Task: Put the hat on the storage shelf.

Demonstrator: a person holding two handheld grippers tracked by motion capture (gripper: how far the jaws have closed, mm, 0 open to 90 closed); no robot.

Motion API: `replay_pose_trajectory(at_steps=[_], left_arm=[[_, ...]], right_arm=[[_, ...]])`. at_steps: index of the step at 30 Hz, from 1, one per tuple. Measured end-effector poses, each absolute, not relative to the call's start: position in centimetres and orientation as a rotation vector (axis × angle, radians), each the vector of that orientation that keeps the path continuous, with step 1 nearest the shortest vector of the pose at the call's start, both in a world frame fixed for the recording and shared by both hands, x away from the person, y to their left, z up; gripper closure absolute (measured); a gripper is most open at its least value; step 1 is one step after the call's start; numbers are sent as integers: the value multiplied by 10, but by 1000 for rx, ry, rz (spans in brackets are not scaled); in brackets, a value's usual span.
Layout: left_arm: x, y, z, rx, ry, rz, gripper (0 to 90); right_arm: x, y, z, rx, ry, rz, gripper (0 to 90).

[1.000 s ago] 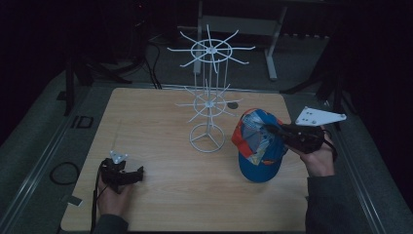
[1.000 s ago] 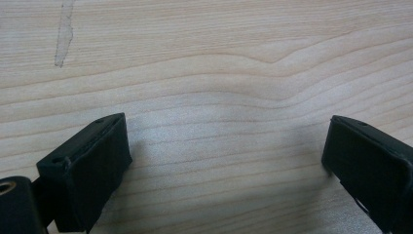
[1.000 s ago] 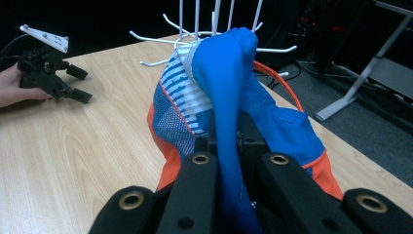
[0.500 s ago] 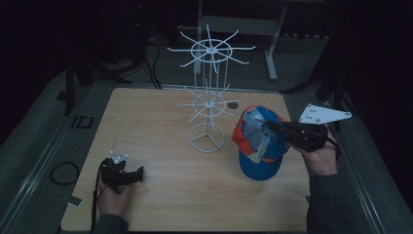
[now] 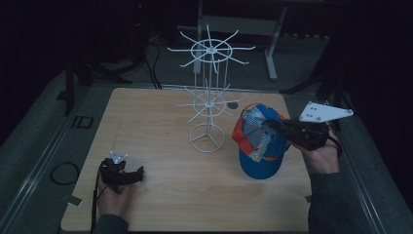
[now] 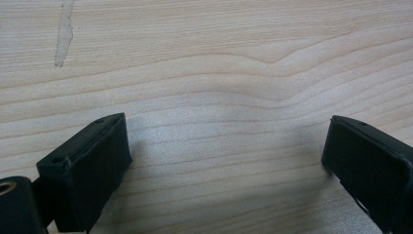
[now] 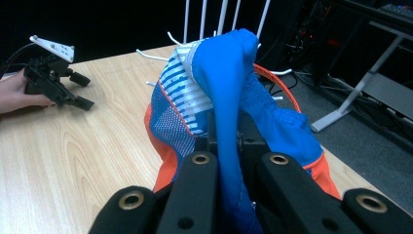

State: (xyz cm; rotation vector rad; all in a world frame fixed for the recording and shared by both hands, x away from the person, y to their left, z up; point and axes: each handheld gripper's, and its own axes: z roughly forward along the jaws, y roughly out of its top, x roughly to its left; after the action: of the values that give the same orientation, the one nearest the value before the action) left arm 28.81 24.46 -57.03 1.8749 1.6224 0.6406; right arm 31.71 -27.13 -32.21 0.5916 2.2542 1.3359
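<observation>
A blue and orange cap (image 5: 260, 146) hangs at the table's right side, its brim low over the wood. My right gripper (image 5: 272, 126) comes in from the right and is shut on the cap's fabric. In the right gripper view the jaws pinch a fold of the blue cloth (image 7: 228, 146), and the cap (image 7: 224, 63) bulges up in front of them. My left gripper (image 5: 139, 171) rests on the table at the front left, held by a hand. Its jaws stand open (image 6: 224, 161) over bare wood, with nothing between them.
A white wire rack (image 5: 208, 105) with two tiers of spokes stands on a ring base at the table's middle, just left of the cap. The wooden table (image 5: 160, 204) has dark floor around it. A metal frame leg (image 5: 270, 48) stands behind the table.
The right hand with the cap has edged very slightly up and to the right. The left gripper has kept still.
</observation>
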Motion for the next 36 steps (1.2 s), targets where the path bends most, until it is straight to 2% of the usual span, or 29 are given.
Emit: replay_pose_trajectory(at_steps=[36], left_arm=[[288,245,-570,1875,1622,641,40]], right_arm=[[315,-263,-297,513,2237,1354,885]])
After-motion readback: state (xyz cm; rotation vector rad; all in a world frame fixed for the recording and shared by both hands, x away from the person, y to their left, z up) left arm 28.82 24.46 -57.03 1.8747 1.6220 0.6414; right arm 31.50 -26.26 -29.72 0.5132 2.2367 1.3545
